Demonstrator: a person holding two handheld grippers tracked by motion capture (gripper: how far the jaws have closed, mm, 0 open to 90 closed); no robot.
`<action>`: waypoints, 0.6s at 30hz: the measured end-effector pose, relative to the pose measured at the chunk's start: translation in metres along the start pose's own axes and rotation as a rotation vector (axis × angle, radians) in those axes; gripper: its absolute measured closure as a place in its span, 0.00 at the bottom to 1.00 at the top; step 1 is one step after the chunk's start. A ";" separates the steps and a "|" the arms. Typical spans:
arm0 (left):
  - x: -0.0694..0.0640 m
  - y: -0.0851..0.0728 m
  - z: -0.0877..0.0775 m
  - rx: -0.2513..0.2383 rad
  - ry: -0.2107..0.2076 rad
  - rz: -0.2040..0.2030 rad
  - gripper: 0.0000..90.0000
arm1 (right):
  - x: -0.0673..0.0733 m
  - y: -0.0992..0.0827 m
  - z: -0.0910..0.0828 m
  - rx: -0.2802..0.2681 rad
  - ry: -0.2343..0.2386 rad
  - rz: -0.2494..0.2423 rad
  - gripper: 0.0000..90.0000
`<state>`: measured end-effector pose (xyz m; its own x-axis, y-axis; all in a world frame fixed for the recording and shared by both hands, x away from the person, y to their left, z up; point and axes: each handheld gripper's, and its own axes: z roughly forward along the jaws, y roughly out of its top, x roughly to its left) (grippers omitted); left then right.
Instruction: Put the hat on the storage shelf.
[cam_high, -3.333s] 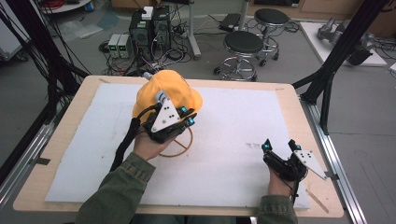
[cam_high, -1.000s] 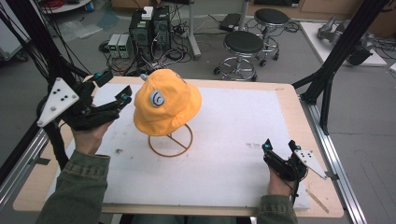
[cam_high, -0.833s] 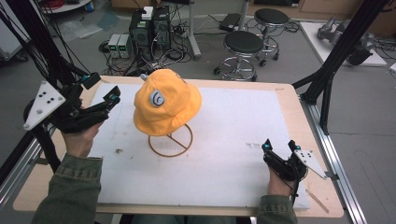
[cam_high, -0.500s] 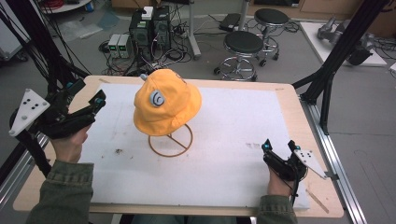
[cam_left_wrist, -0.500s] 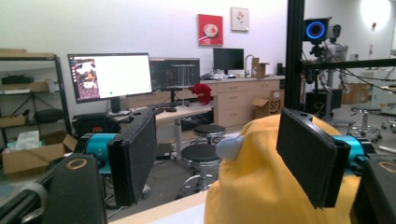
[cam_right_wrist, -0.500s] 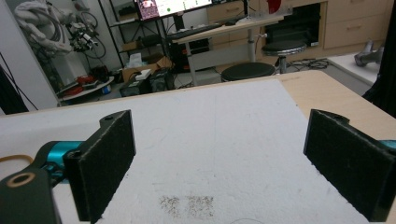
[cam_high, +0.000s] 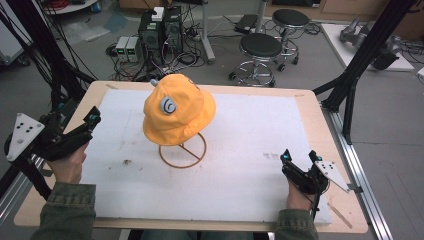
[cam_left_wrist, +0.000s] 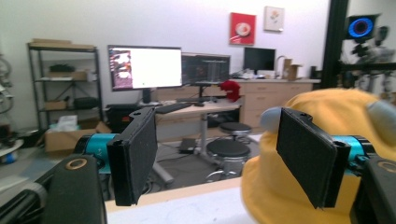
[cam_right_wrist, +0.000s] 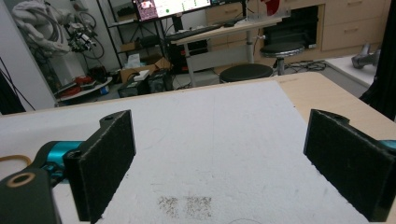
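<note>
At the bottom of the high view, two sleeved forearms are seen coming in over a wooden table covered by a white foam sheet. In the lower right of that frame, the right gripper is held low over the sheet, its jaws spread wide with nothing between them; in the right gripper view only bare white foam and a small dark smudge are seen between the black pads. At the left edge of the high view, the left gripper is held at the table's left side, pointed toward the centre, its jaws likewise released and empty. In the left gripper view the two padded jaws are seen well apart, with the hat partly behind the right-hand one, not touching.

A little above centre in the high view, a yellow bucket hat is perched on a thin wire stand, whose round base ring lies on the foam. The hat is made of soft orange-yellow cloth, with a rounded crown, a drooping brim and a round white badge bearing a dark curl. It is well apart from both grippers.

Beyond the table, at the top of the frame, black stools and computer boxes are seen on the grey floor.
</note>
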<state>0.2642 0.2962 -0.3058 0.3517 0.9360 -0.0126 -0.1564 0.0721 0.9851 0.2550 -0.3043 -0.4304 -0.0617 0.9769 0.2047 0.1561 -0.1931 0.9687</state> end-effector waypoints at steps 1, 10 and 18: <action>0.003 -0.004 -0.002 0.005 0.012 -0.007 0.33 | 0.000 0.000 0.000 -0.001 -0.002 -0.002 0.09; 0.008 -0.022 -0.016 0.004 0.080 -0.001 0.33 | 0.001 0.001 -0.004 -0.028 -0.039 -0.038 0.09; 0.014 -0.042 -0.028 0.034 0.117 -0.022 0.30 | 0.004 0.001 -0.005 -0.027 -0.042 -0.077 0.09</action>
<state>0.2501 0.3155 -0.3517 0.2445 0.9682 -0.0521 -0.1176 0.0830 0.9896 0.2502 -0.3013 -0.4282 -0.0308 0.9919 0.1236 0.1258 -0.1189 0.9849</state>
